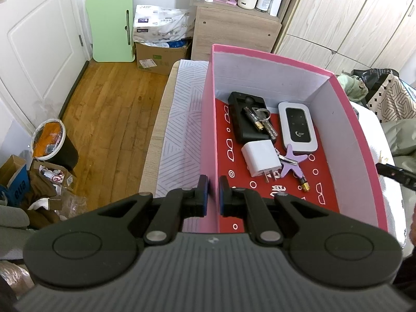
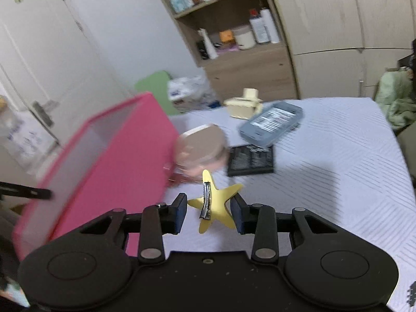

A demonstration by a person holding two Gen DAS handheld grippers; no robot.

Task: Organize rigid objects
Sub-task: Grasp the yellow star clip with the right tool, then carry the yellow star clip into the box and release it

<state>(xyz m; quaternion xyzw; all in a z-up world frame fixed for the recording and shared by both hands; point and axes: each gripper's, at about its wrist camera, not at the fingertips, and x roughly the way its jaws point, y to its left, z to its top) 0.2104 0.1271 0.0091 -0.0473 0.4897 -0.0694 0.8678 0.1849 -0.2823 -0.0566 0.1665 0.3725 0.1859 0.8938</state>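
Note:
A pink box (image 1: 208, 119) with a red floor stands on the bed. In it lie a black case (image 1: 240, 124) with keys (image 1: 261, 119), a white router (image 1: 297, 127), a white charger (image 1: 261, 161), a purple star clip (image 1: 293, 162) and a small battery (image 1: 304, 186). My left gripper (image 1: 213, 195) is shut on the box's left wall. My right gripper (image 2: 209, 214) holds a yellow star clip (image 2: 215, 202) by one arm against its right finger, beside the box (image 2: 124, 166). The jaws stand apart.
On the bed sheet (image 2: 325, 161) lie a round pink tin (image 2: 200, 148), a black flat pack (image 2: 251, 161), a grey phone case (image 2: 271, 123) and a cream object (image 2: 244, 104). A bin (image 1: 53, 143) and cardboard boxes (image 1: 158, 54) stand on the wooden floor. The right gripper's tip shows at the box's right side (image 1: 397, 175).

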